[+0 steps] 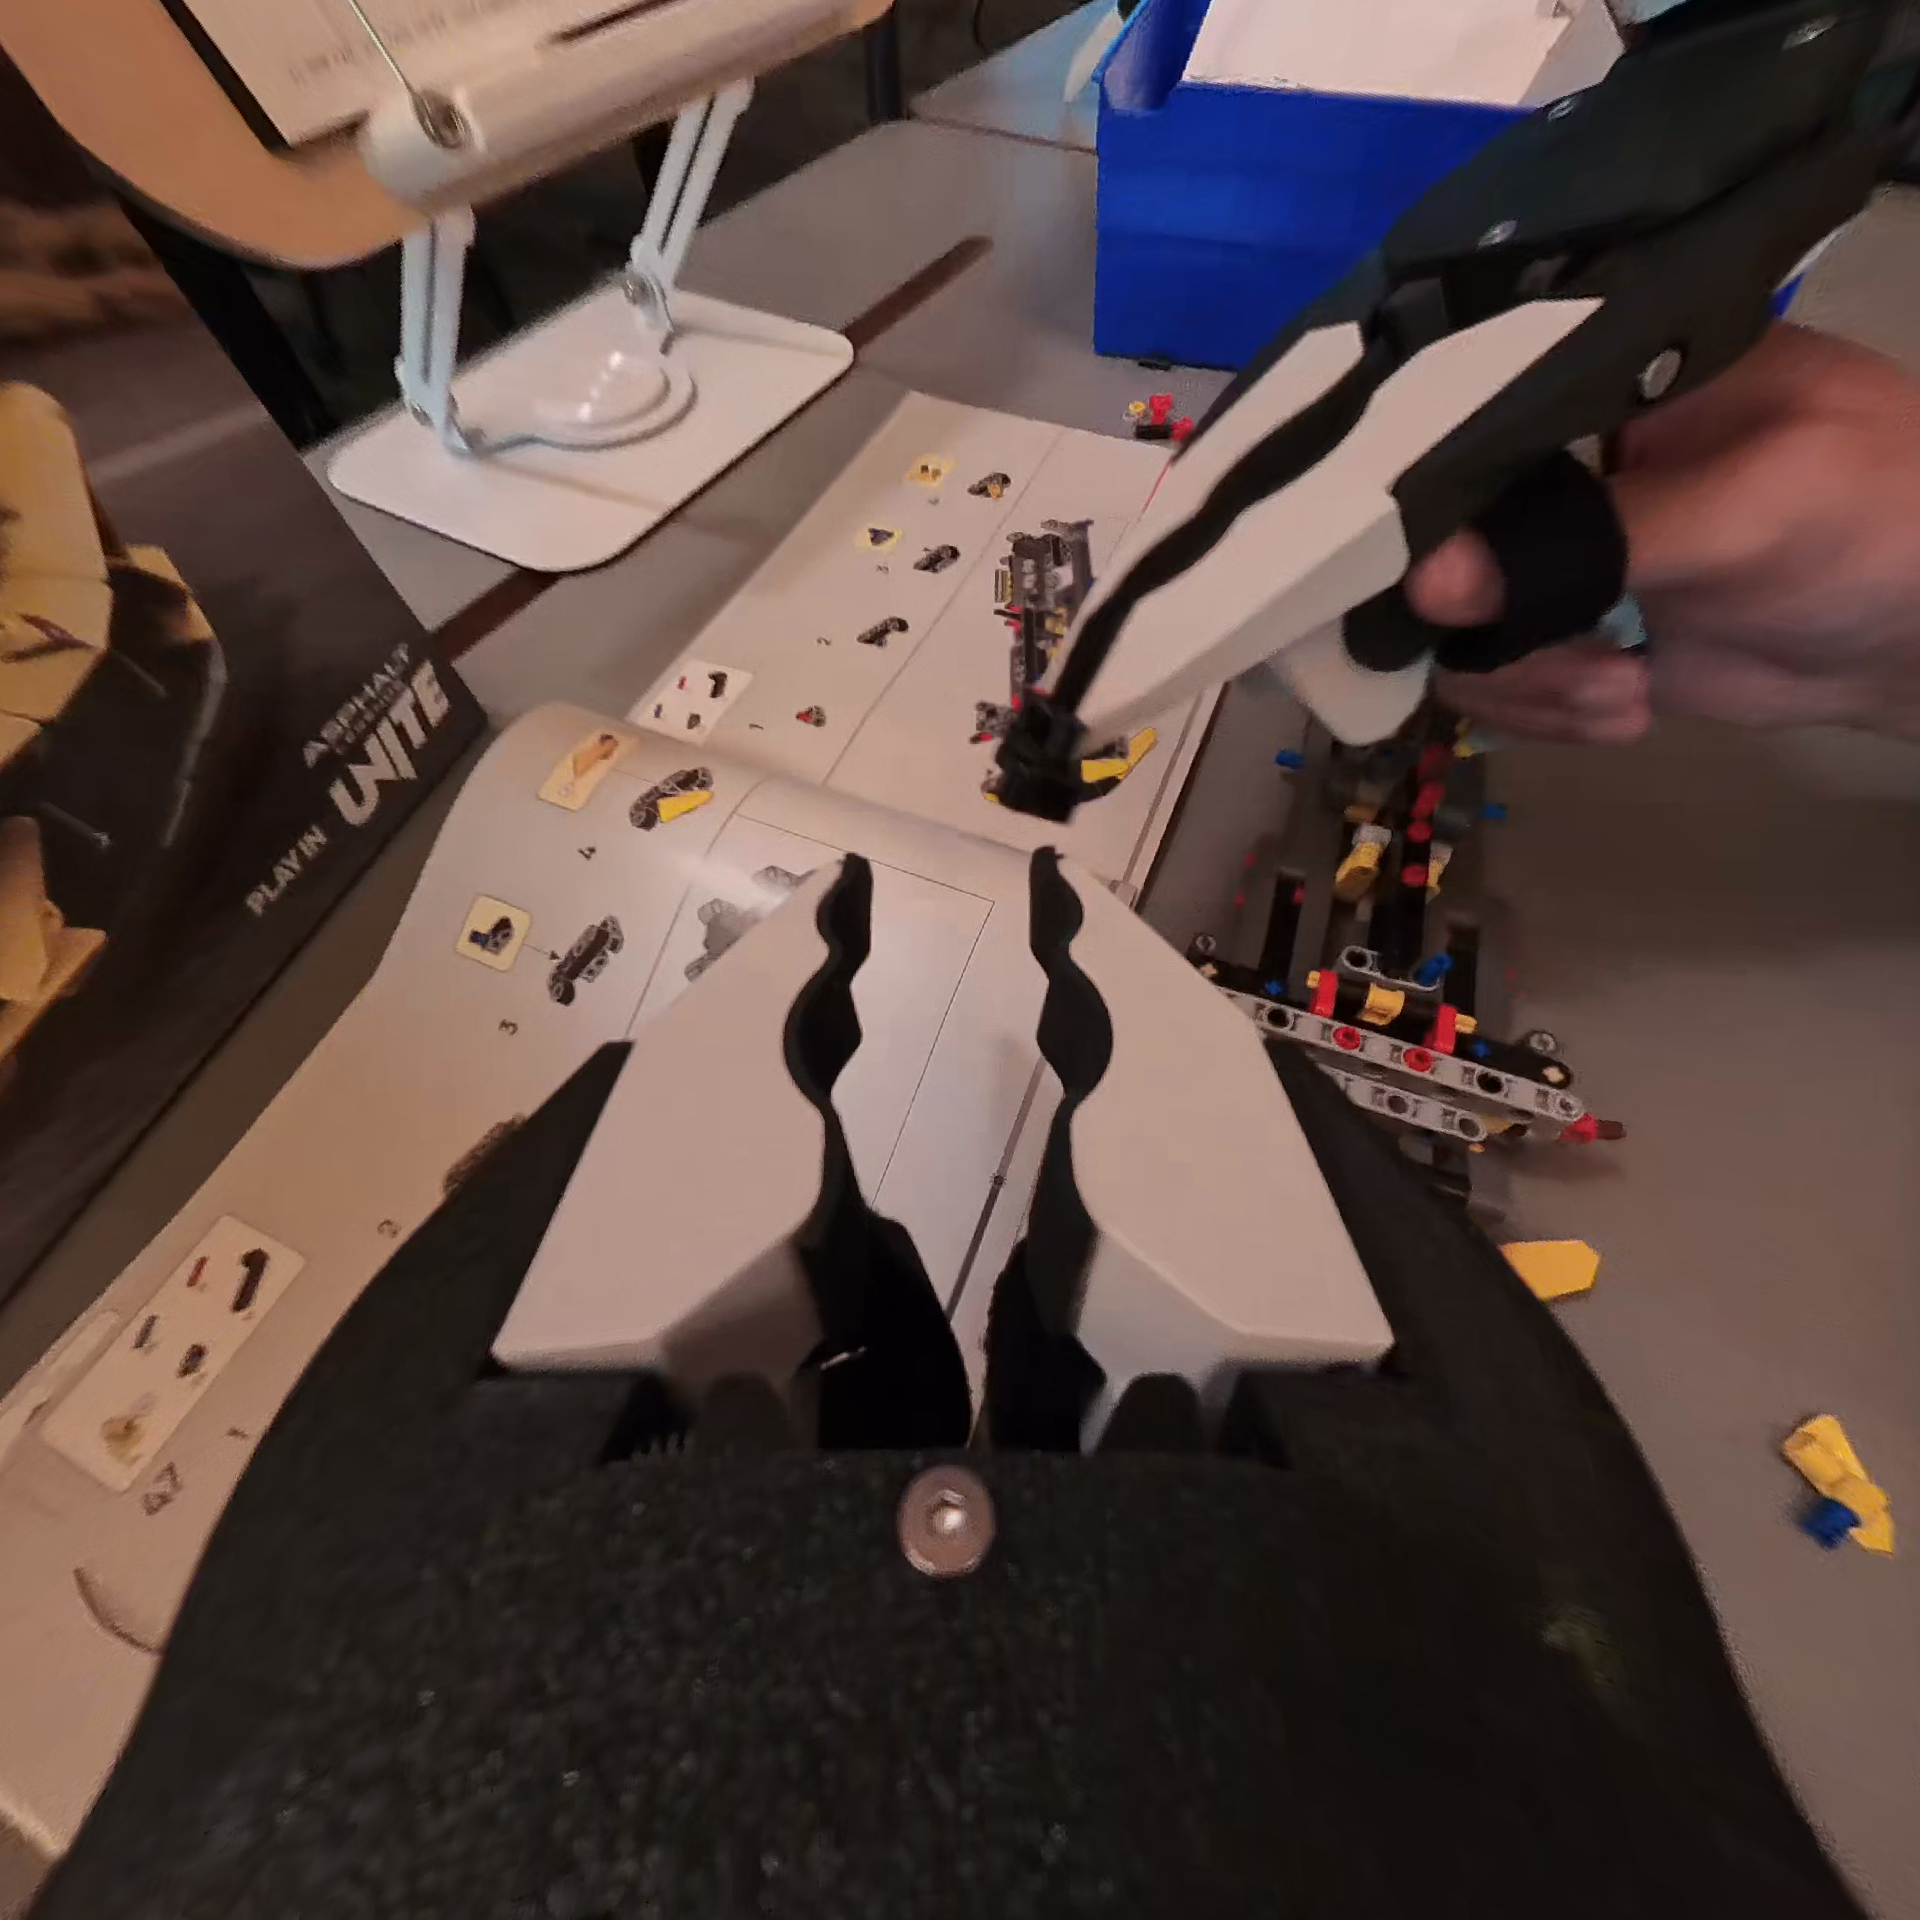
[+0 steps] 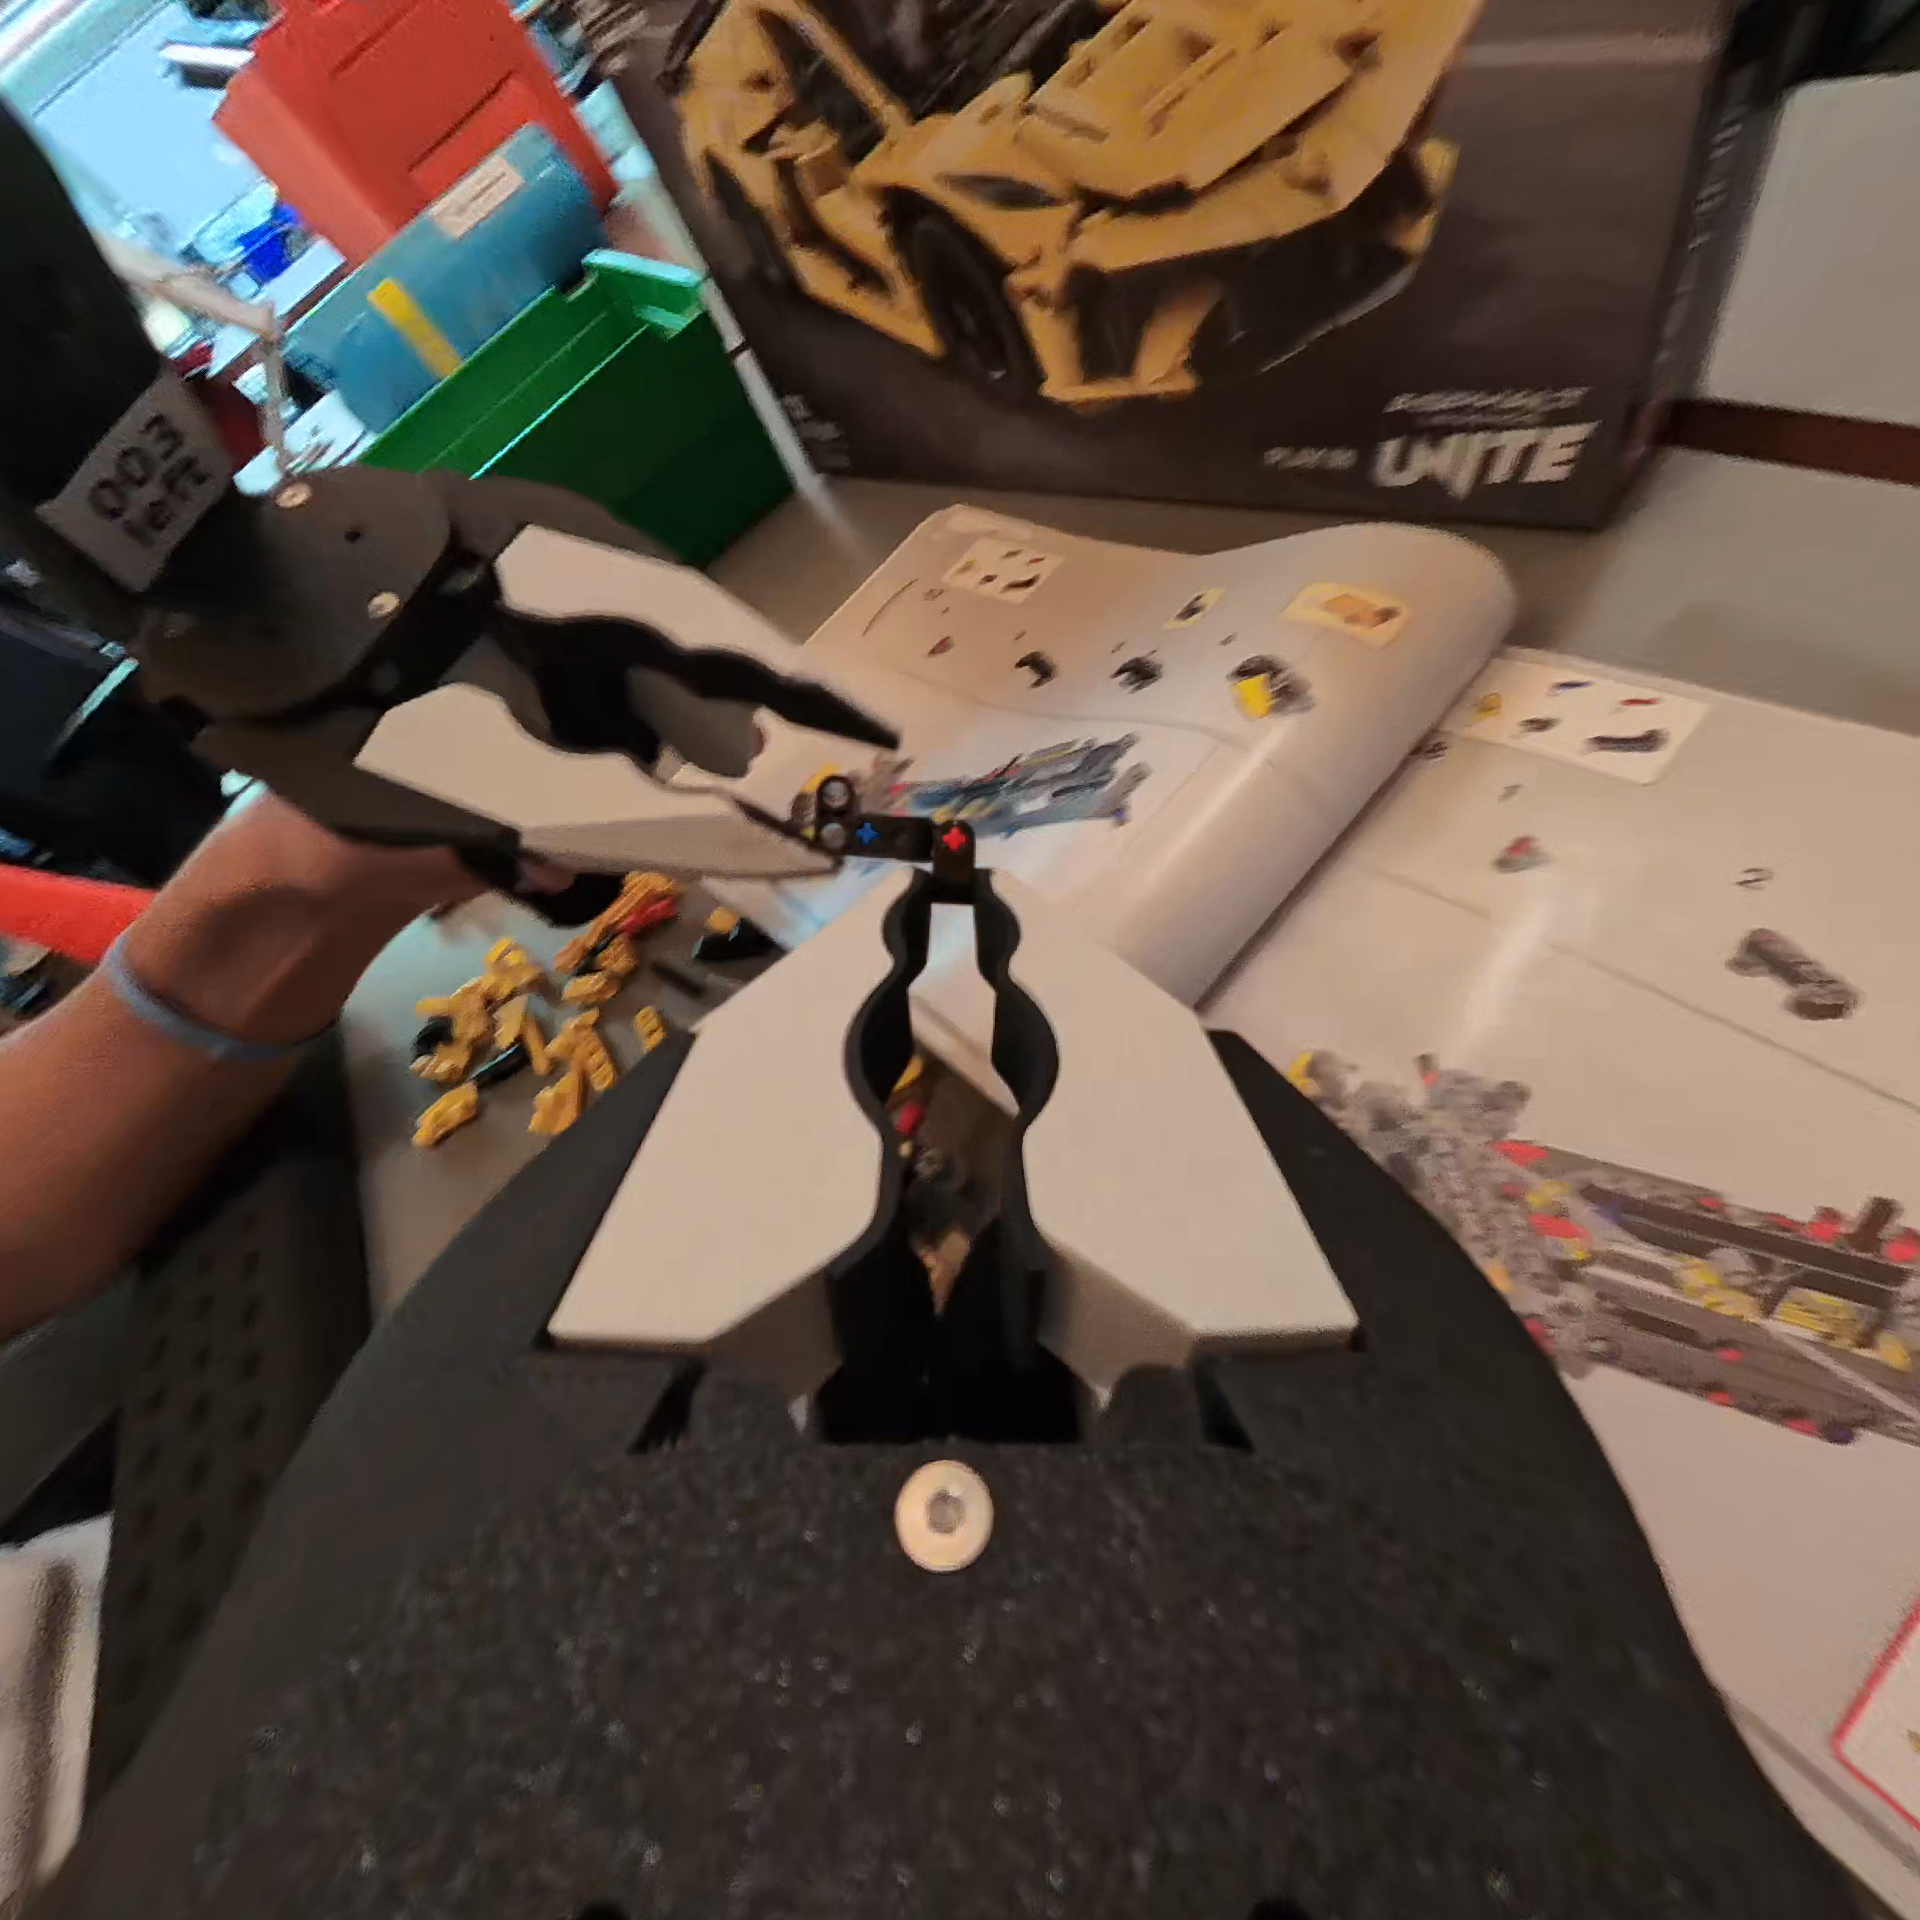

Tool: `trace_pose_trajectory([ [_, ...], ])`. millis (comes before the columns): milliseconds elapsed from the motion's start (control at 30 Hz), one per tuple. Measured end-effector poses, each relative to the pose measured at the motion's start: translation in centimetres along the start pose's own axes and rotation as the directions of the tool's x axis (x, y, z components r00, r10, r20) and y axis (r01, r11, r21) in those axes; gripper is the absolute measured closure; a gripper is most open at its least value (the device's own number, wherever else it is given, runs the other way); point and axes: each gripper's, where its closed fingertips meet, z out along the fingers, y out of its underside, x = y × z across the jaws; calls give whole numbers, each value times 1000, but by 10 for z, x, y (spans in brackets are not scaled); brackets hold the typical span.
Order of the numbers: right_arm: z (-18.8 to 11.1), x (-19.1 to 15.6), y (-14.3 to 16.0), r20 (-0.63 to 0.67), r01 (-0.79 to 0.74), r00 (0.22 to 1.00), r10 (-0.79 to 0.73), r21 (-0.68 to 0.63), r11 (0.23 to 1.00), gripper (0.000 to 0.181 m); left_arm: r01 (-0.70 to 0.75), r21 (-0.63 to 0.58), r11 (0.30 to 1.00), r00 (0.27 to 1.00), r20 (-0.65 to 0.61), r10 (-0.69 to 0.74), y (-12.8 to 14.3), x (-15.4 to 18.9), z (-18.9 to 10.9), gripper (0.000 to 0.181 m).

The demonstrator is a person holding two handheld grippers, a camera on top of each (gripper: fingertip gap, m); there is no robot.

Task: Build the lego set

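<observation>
While the right gripper (image 2: 943,883) pinches just 1 end of the small black piece (image 2: 914,837) above the open instruction booklet (image 2: 1299,623) and the left gripper (image 1: 945,873) sits spread and empty, any sideways nudge could twist that piece loose onto the worktop (image 1: 1714,1195).

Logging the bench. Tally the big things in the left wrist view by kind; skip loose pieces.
Grippers: 2, the left gripper with jaws open, the right gripper shut on a black piece
Instruction booklet: 1
Set box: 1
White stand: 1
Blue bin: 1
Part-built model: 1
Total: 7
</observation>
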Motion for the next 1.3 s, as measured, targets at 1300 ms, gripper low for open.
trace_pose_trajectory([
  [1300, -10, -18, 2, 23, 275, 961, -276, 51, 960, 154, -214, 135, 968, 976, 80, 205, -11, 15, -9, 174],
])
